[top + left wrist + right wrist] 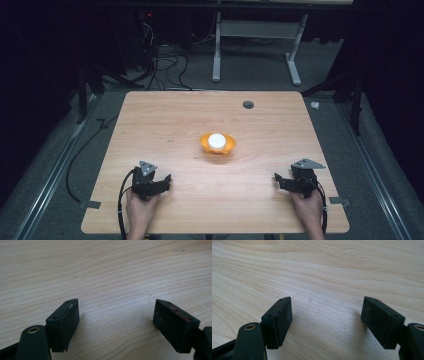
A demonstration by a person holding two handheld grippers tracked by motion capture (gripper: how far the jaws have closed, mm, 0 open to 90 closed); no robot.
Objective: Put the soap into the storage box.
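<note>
An orange bowl (217, 144) sits at the middle of the wooden table (165, 120) with a white ball (217, 140) inside it. My left gripper (161, 181) rests near the front left of the table, held by a hand, pointing right. In the left gripper view its jaws stand wide apart over bare wood, so the left gripper (116, 307) is open and empty. My right gripper (278, 180) rests near the front right, pointing left. The right gripper (327, 305) is also open, with nothing between its jaws.
A small dark round hole (248, 104) marks the table's far side. Beyond the table stand a white desk frame (260, 45) and loose cables (160, 60) on grey carpet. Black cables trail from both grippers off the front edge.
</note>
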